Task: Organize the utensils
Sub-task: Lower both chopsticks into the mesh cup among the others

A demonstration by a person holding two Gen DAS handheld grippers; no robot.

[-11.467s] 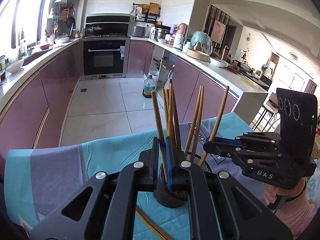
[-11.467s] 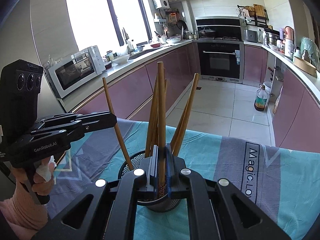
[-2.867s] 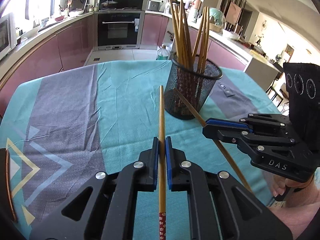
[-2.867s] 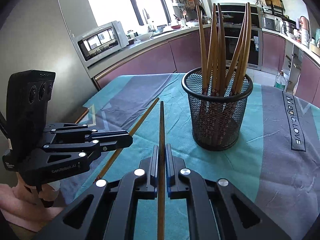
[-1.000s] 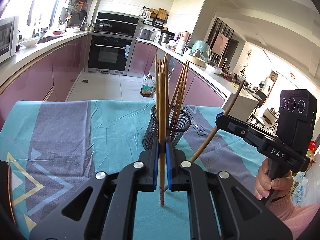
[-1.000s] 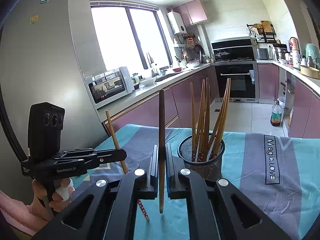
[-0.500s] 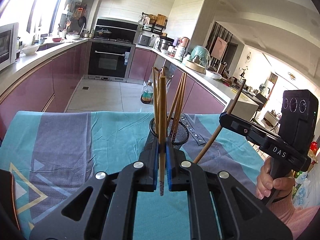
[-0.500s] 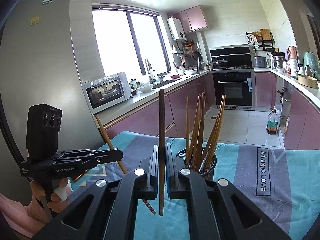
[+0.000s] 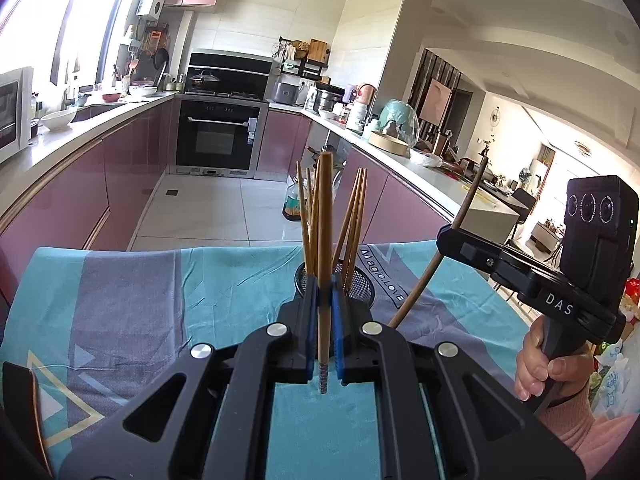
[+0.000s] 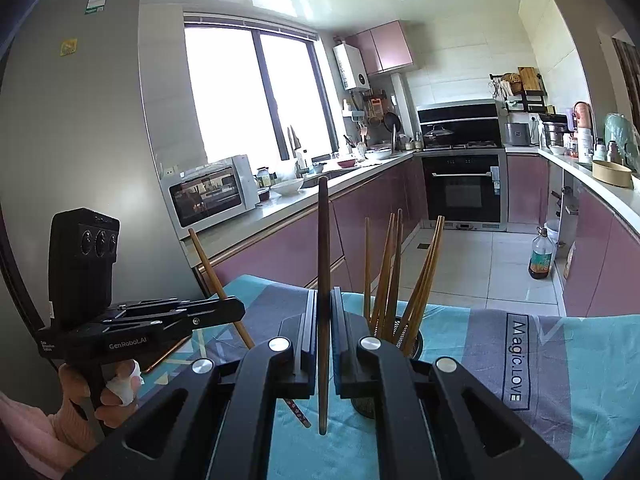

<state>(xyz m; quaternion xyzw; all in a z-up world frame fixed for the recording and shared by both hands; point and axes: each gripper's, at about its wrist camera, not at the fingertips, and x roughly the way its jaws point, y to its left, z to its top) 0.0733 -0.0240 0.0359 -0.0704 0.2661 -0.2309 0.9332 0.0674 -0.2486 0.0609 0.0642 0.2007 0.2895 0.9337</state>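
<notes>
Two tools, left tool (image 9: 324,312) and right tool (image 10: 324,320), each clamped on one chopstick: light chopstick (image 9: 325,240), dark chopstick (image 10: 323,280). One mesh holder (image 9: 362,284) with roughly six more chopsticks (image 10: 390,276), exact count unclear. One patterned cloth (image 9: 160,300) covering the worktop.

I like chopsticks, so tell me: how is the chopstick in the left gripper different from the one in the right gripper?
The left gripper's chopstick looks lighter brown; the right gripper's chopstick looks darker. The left one shows a red flowery pattern at its bottom end; the right one's bottom end looks plain. Both are wooden, stand nearly upright, and are pinched by shut jaws of the left gripper and right gripper, above the tablecloth near the mesh holder.
</notes>
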